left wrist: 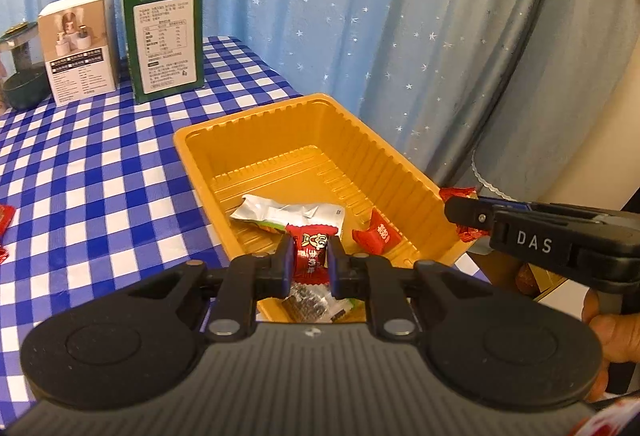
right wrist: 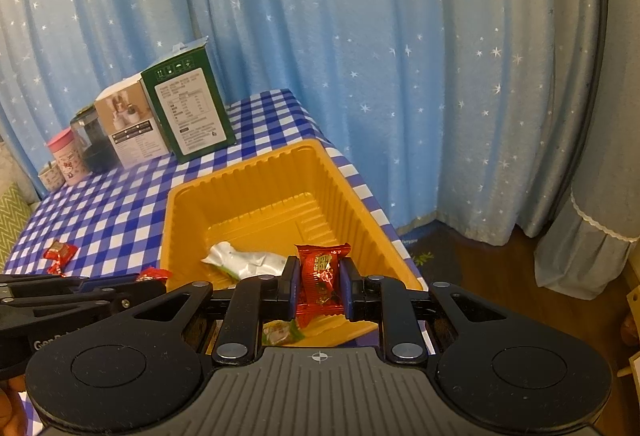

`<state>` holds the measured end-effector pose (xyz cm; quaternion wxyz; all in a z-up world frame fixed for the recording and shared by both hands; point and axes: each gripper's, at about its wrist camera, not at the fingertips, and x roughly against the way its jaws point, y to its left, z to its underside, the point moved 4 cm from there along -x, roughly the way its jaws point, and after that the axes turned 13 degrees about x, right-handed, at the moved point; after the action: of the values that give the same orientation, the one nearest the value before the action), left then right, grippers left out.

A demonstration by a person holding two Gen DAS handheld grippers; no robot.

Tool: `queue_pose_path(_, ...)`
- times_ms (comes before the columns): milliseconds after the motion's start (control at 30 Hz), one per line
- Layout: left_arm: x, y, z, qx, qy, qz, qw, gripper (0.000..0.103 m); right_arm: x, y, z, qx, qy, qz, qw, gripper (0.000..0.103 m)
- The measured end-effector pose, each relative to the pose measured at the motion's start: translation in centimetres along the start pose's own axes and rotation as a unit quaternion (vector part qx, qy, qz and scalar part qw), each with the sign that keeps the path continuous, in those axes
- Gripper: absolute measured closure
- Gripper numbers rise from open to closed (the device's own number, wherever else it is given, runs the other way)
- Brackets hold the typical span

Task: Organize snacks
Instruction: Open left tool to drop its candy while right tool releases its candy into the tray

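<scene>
You have a red wrapped candy pinched between the closed jaws of your left gripper, held above the near end of the yellow tray. Your right gripper is likewise clamped on a second red packet, also poised over the tray's near end, toward its right wall; in the left wrist view that same gripper comes in from the right with the crinkled red wrapper showing at its tip.

Inside the tray, some snacks already lie at the near end: a white and green packet on the floor near the left wall, a small red candy toward the right wall, and more wrappers partly hidden below your left fingers, too covered to name. The far half of the tray floor is bare.

The tray itself sits at the right edge of the blue checked tablecloth, near its front. By my reading, the sorting is partway done: two pieces are about to go in, and a few remain. Loose red candies lie on the cloth to the left of the tray, near the table's left edge. At the far edge stand a green box and a white box, well apart from the tray.
</scene>
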<state>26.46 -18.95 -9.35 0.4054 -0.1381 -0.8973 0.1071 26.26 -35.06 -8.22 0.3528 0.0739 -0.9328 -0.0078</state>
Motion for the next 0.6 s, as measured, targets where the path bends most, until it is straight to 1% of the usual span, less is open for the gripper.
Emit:
queue_pose_path(133,-1.1,0.0,-0.2,0.001,-0.001,0.003,1.0,0.086,-0.4,-0.1,0.0,-0.002,0.0,0.0,1.0,0.082)
queue_pose_path(200,-1.6,0.2,-0.2,0.008,0.003,0.011,0.9999,0.069,-0.5,-0.1,0.0,-0.002,0.001,-0.001,1.0,0.082)
queue_pose_path(233,-1.7,0.3,-0.3,0.011,0.004,0.011,0.9999,0.069,-0.6,-0.2,0.0,-0.003,0.001,-0.001,1.0,0.082)
queue_pose_path(333,-1.4,1.1,-0.2,0.01,0.001,-0.002,0.9999,0.069,-0.5,-0.3,0.1,-0.005,0.001,-0.001,1.0,0.082)
queue_pose_path(500,0.0,2.8,0.4,0.017,-0.002,-0.023,0.9996,0.069,-0.6,-0.1,0.3,-0.006,0.002,-0.004,1.0,0.082)
queue_pose_path(600,0.8,3.5,0.7,0.027,-0.006,-0.028,0.9992,0.069,-0.7,0.2,0.1,-0.005,0.001,-0.009,1.0,0.082)
